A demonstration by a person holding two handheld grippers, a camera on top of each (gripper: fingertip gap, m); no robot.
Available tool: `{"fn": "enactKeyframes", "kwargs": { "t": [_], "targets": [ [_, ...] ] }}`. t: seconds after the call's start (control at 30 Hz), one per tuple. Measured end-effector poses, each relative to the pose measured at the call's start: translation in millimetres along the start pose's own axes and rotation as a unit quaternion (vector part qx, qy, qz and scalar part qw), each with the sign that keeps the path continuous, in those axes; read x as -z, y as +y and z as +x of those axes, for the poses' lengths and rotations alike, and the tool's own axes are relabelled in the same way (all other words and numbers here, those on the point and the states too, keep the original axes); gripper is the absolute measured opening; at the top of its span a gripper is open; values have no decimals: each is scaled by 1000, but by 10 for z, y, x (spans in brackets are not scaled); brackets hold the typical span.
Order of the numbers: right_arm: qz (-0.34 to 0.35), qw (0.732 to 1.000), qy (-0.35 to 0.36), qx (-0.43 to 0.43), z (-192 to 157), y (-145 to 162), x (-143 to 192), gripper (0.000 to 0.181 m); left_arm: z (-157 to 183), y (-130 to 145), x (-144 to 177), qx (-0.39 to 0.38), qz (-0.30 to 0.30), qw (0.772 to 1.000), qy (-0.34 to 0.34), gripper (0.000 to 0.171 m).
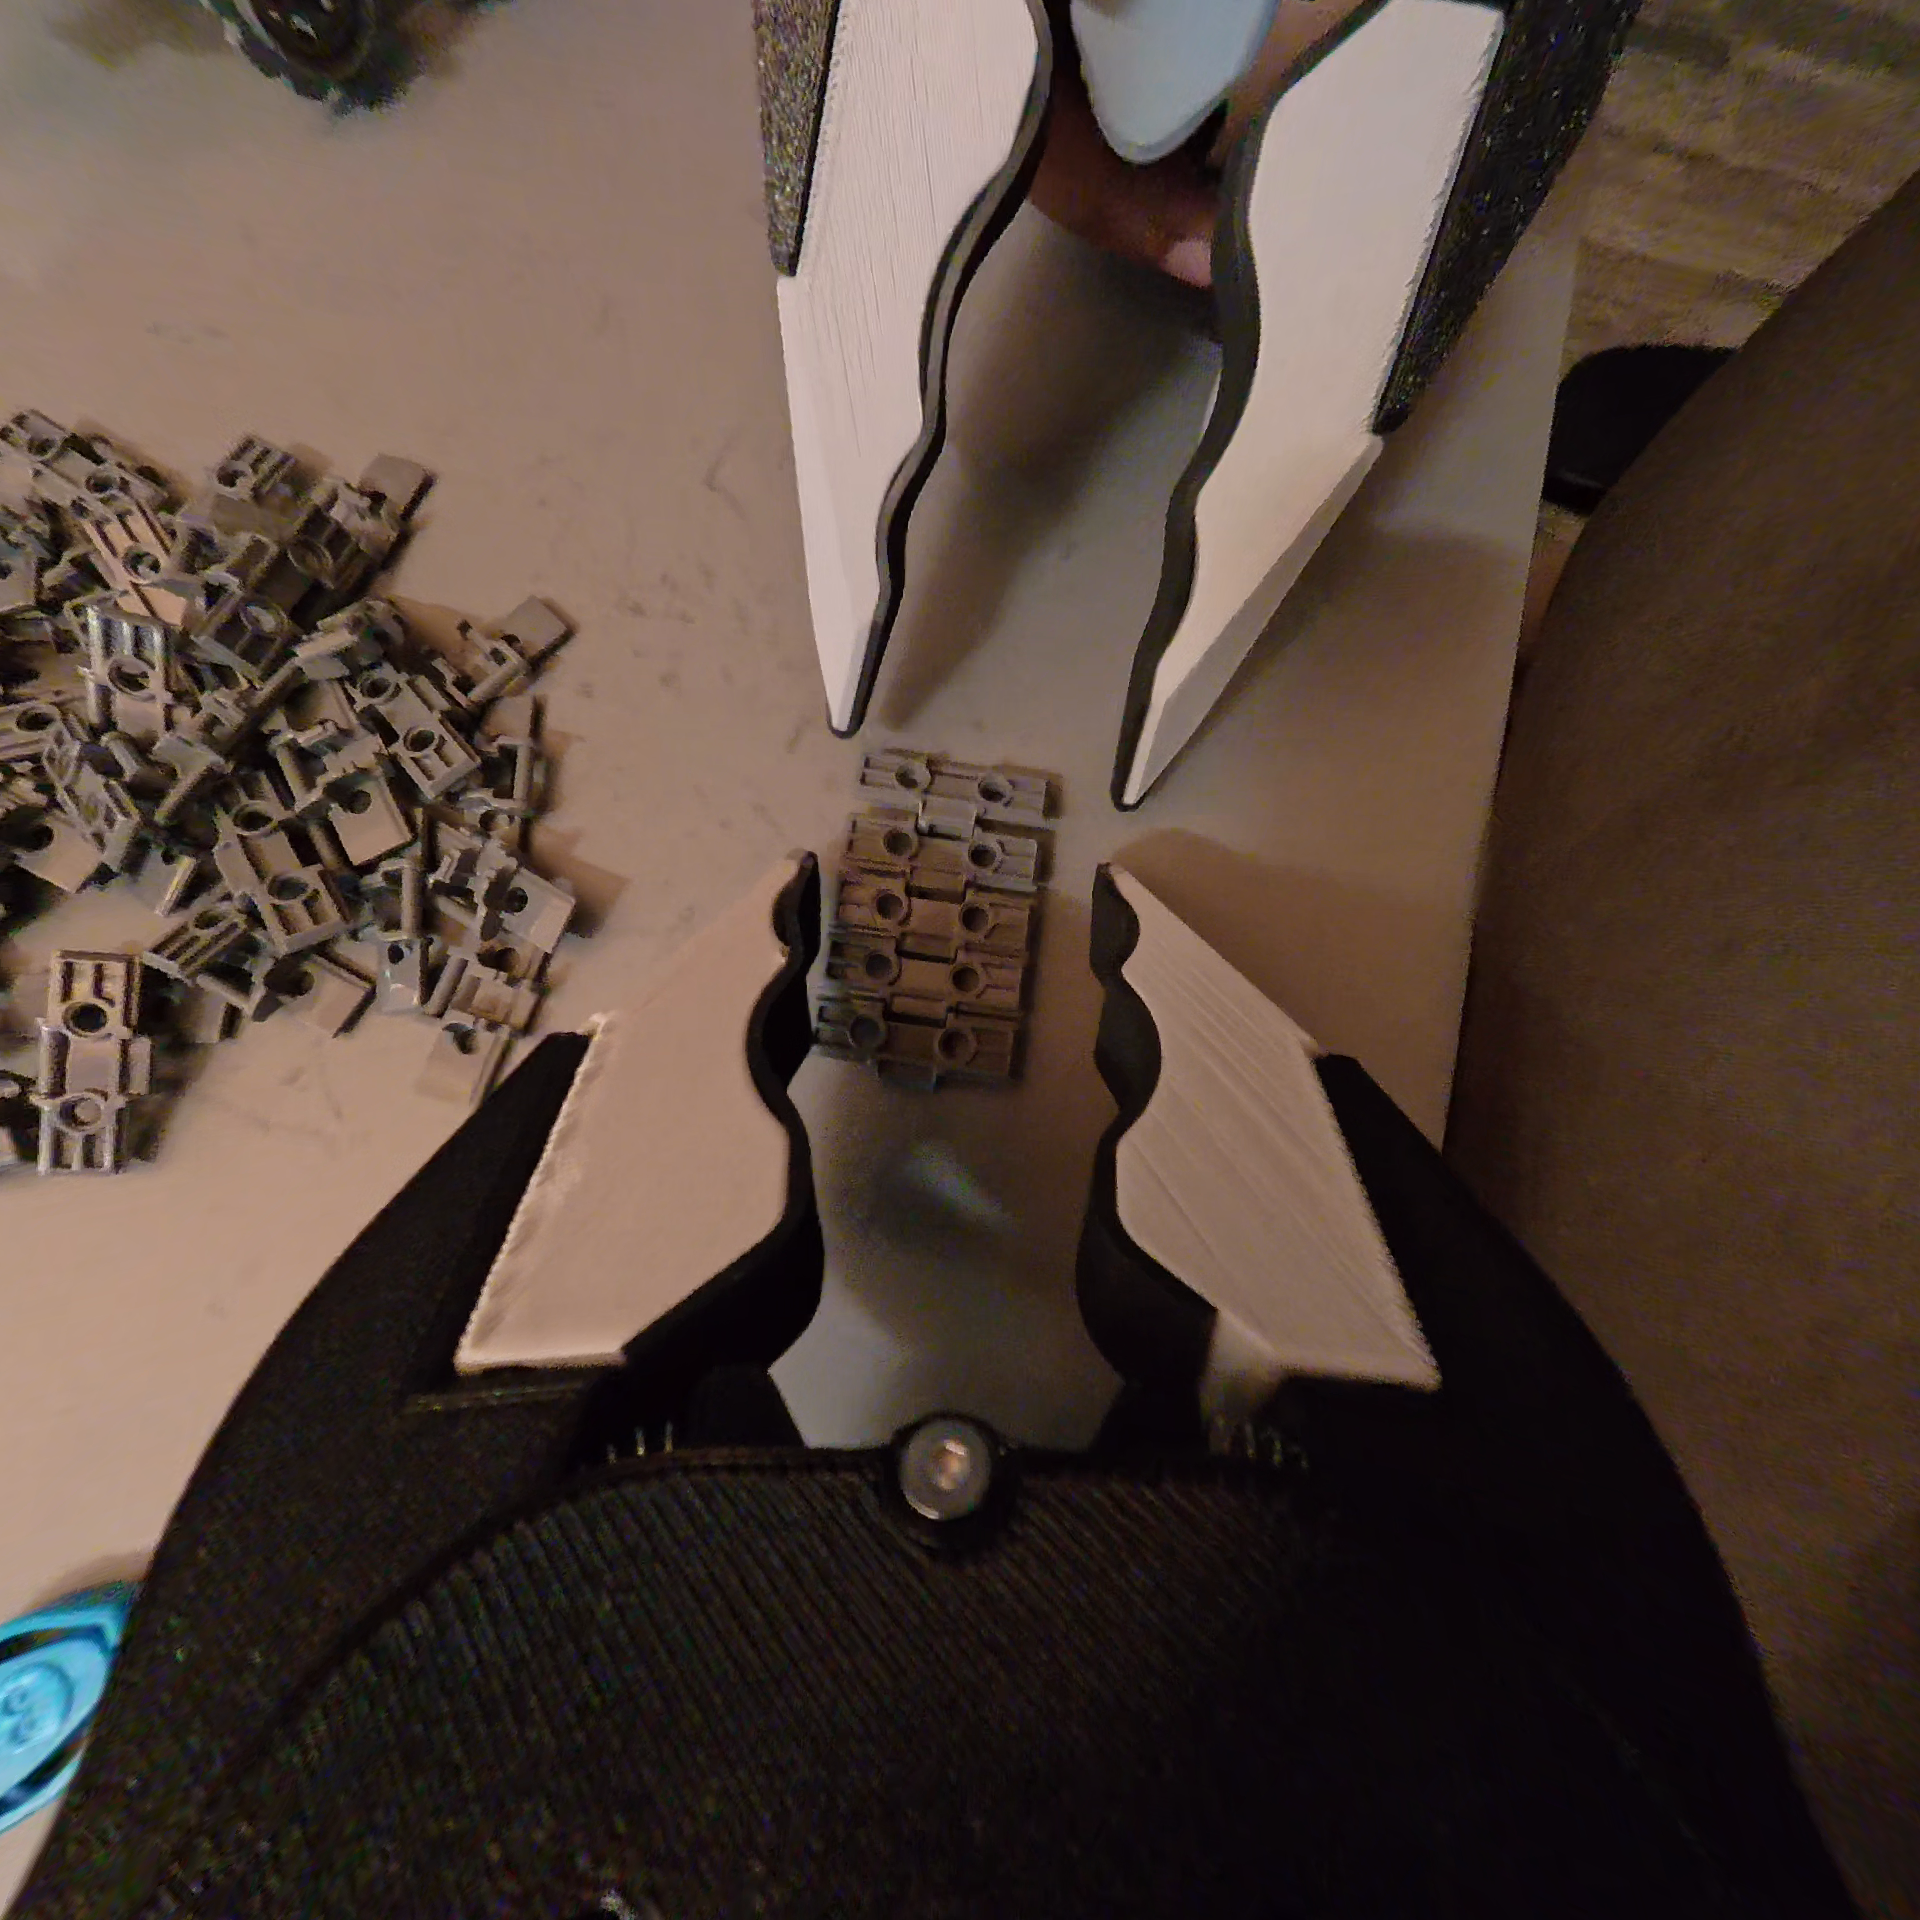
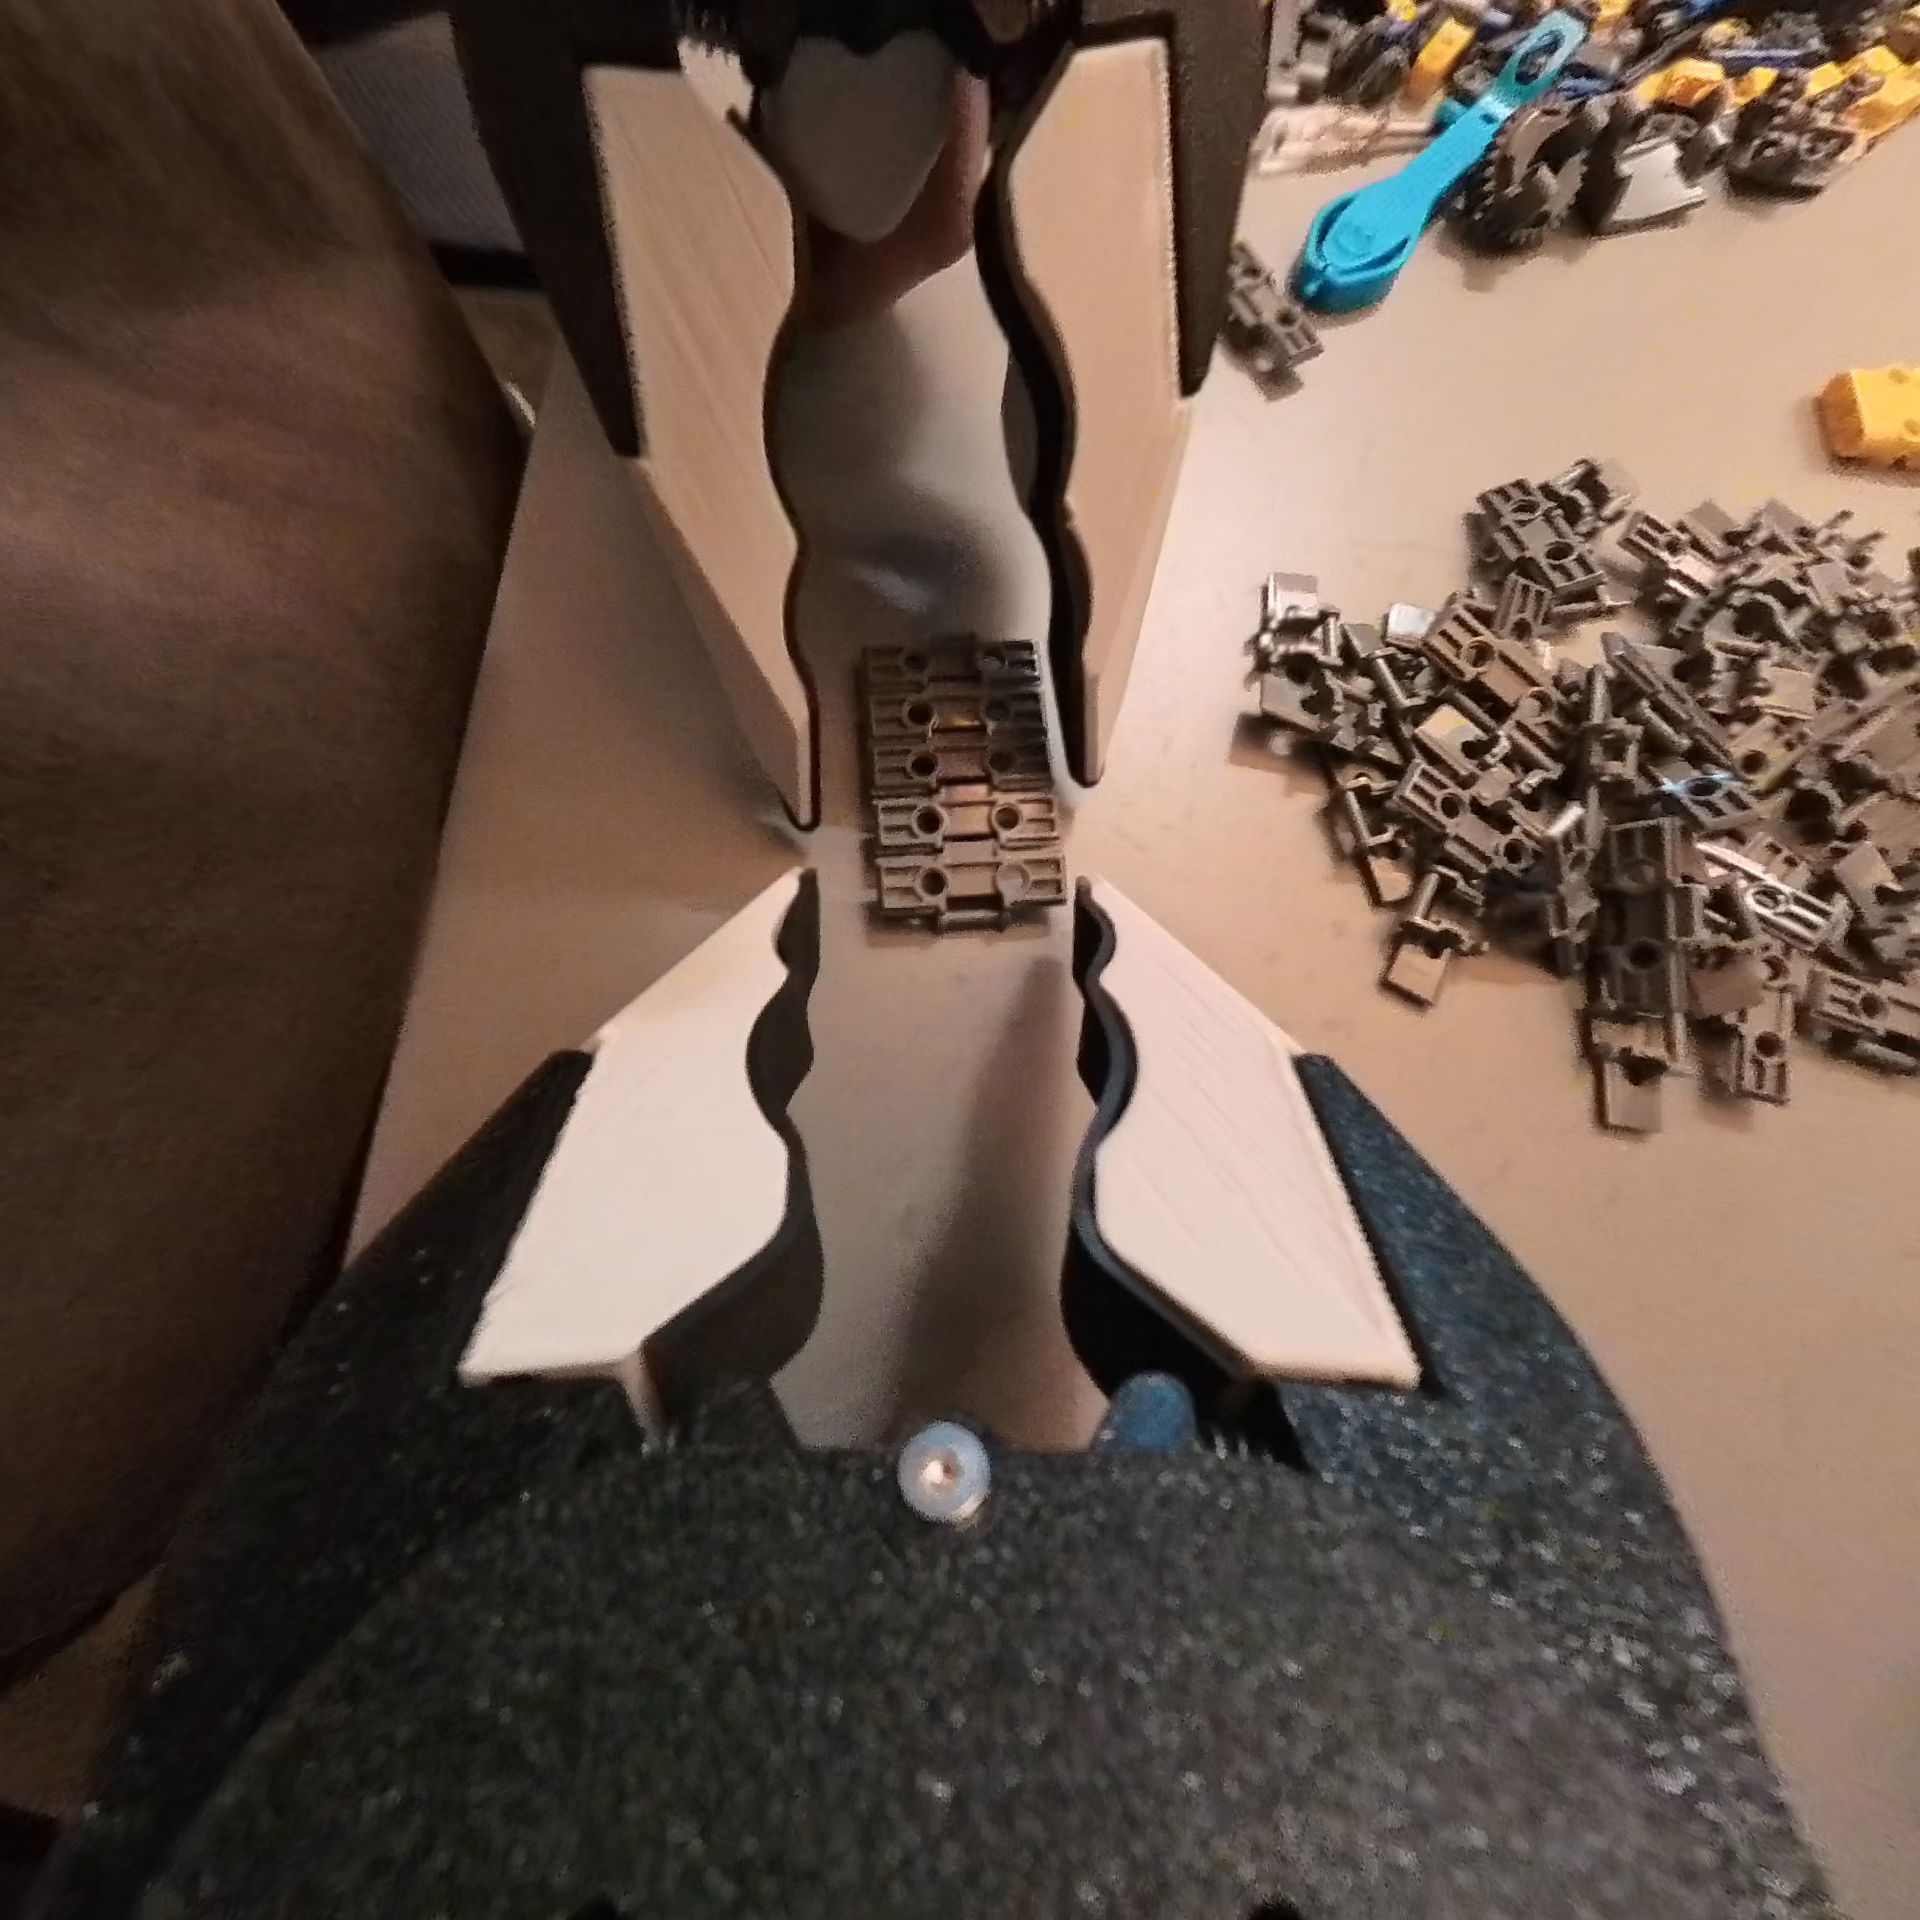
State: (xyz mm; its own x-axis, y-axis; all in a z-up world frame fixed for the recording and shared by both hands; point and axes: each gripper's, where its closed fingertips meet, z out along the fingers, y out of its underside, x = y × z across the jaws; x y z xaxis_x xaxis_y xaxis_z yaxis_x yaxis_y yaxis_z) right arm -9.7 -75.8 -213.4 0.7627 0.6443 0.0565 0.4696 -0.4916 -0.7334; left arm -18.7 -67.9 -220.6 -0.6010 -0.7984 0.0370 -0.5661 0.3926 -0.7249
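A short strip of linked grey tread pieces (image 1: 940, 925) lies flat on the pale table (image 1: 623, 312), close to its edge. My left gripper (image 1: 954, 868) is open, its fingers on either side of the strip's near half. My right gripper (image 1: 987, 764) comes in from the opposite side, open, its tips just past the strip's far end. In the right wrist view the strip (image 2: 961, 779) lies just beyond my right gripper (image 2: 943, 885), and the left gripper (image 2: 943, 798) straddles its far half. Neither gripper holds anything.
A pile of loose grey links (image 1: 260, 779) lies left of the strip, also seen in the right wrist view (image 2: 1610, 779). A blue plastic tool (image 2: 1403, 208), a yellow piece (image 2: 1870, 416) and dark wheeled parts (image 2: 1558, 156) lie farther off. A brown upholstered seat (image 1: 1714, 935) borders the table edge. The grippers are tip to tip, or close to it. Both grippers' tips are roughly 9 cm from the brown upholstered seat (image 1: 1714, 935). My right wrist view (image 2: 240, 675) looks at it from another angle.
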Motion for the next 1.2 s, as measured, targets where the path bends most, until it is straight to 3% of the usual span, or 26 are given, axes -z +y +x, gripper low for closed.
{"fn": "enactKeyframes", "kwargs": {
  "t": [0.13,0.27,0.37,0.73,1.2],
  "targets": [
    [42,997,-3,-64,38,-122,40,19,-23,-55,18,-13,6,1000,0,52],
    [31,997,-5,-77,52,-88,-17,0,-37,-18,-35,-21,-2,1000,5,48],
    [17,998,-2,-68,55,-32,-61,0,-32,-6,-57,-26,3,1000,8,38],
    [15,993,-9,-114,46,-27,-73,0,-18,-3,-60,-29,3,1000,12,37],
    [-59,987,-7,-146,41,-5,-84,0,0,2,-65,-29,1,999,18,37]
  ]
}}
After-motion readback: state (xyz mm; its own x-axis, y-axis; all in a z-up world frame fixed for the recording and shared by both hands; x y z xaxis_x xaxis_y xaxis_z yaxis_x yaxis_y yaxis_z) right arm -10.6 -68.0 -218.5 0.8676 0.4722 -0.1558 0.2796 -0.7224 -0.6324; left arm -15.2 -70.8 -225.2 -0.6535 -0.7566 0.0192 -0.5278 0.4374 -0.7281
